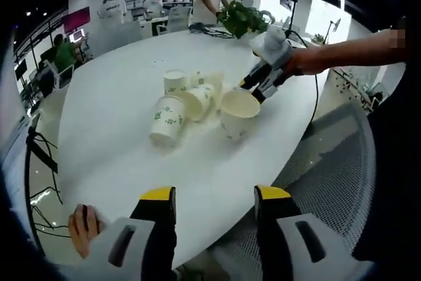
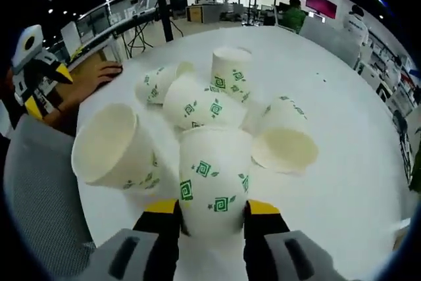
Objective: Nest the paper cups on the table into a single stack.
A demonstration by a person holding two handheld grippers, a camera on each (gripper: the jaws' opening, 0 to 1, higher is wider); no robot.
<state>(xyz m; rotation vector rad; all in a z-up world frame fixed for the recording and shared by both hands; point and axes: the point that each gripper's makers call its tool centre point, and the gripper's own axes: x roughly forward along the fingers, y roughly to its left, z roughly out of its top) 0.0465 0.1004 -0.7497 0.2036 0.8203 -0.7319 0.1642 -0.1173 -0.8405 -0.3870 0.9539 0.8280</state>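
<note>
Six paper cups (image 2: pixel 214 176) on one white table (image 2: pixel 329 103).

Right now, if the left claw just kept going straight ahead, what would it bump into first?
Bare table comes first. Beyond it, the left claw would probably meet the cluster of paper cups, most likely the upright cup or the big open cup; depth is hard to judge.
</note>
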